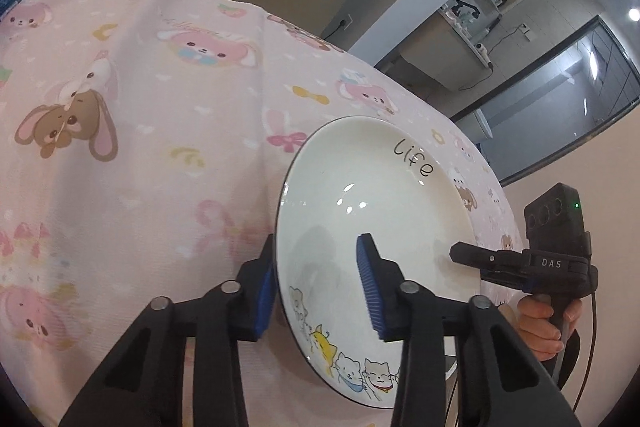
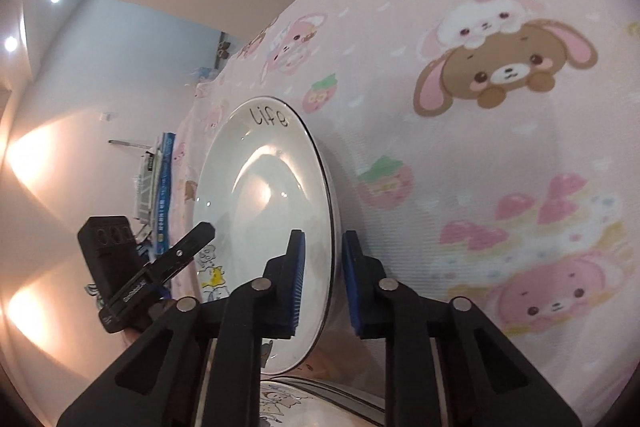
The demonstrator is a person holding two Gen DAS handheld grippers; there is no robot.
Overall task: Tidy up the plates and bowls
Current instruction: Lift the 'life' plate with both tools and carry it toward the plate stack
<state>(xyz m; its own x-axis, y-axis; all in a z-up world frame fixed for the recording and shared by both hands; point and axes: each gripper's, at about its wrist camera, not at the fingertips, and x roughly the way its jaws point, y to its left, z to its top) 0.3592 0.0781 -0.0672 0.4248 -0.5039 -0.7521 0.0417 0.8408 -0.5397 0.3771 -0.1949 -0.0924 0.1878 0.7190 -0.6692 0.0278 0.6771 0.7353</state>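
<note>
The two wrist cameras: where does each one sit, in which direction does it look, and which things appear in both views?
Left wrist: sits behind the left gripper, looks along its fingers, which straddle the plate rim; the right gripper and the hand holding it show.
Right wrist: sits behind the right gripper, fingers straddling the opposite rim; the left gripper shows.
Shared: the plate marked "life" and the pink cartoon cloth.

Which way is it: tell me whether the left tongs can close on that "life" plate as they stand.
Probably yes. The left tongs already straddle the plate rim, one pad on each side, nothing between them.
</note>
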